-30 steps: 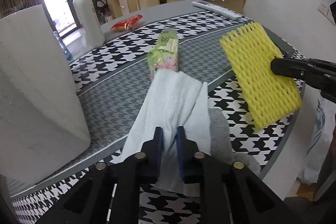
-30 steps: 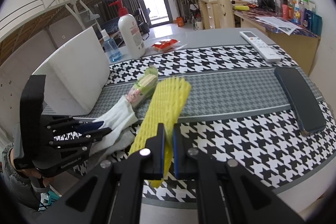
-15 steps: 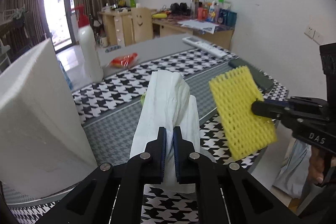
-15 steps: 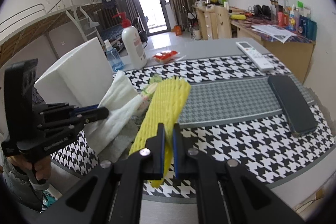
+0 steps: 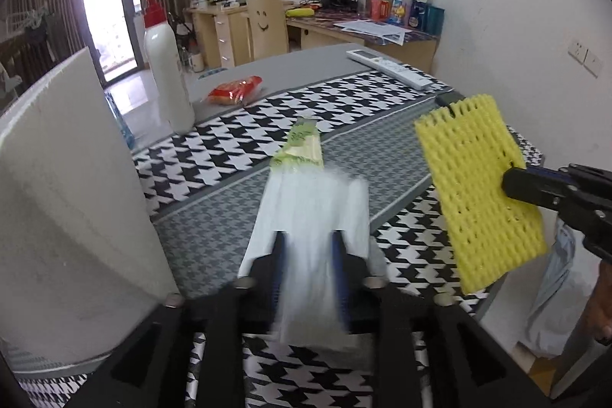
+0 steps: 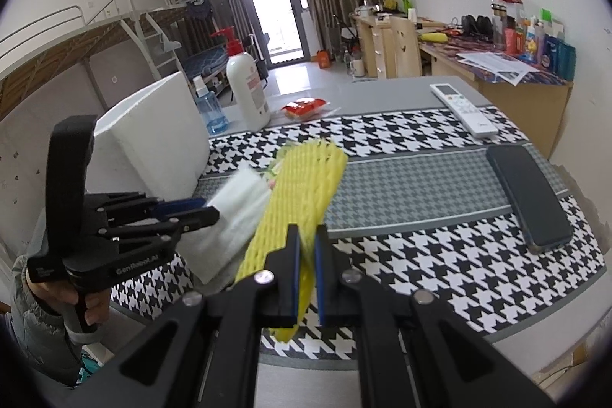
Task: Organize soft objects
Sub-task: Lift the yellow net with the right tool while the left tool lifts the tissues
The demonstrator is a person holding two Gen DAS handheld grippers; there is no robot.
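Two soft things are off the houndstooth tabletop (image 5: pixel 214 236) near its front edge: the left gripper (image 5: pixel 308 243), jaws parted, straddles the blurred white cloth (image 5: pixel 317 217); the right gripper (image 6: pixel 306 247) pinches the yellow foam-mesh sleeve (image 6: pixel 302 190), its long axis pointing away, just right of the cloth.

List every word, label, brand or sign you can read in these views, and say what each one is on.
"GenRobot.AI": on the side of the left hand-held gripper, in the right wrist view.
Smiley face, a sign rather than text: on the back of the wooden chair.
Pink label on the white pump bottle: too small to read.
Green snack packet, remote control and papers on the desk: print blurred, unreadable.
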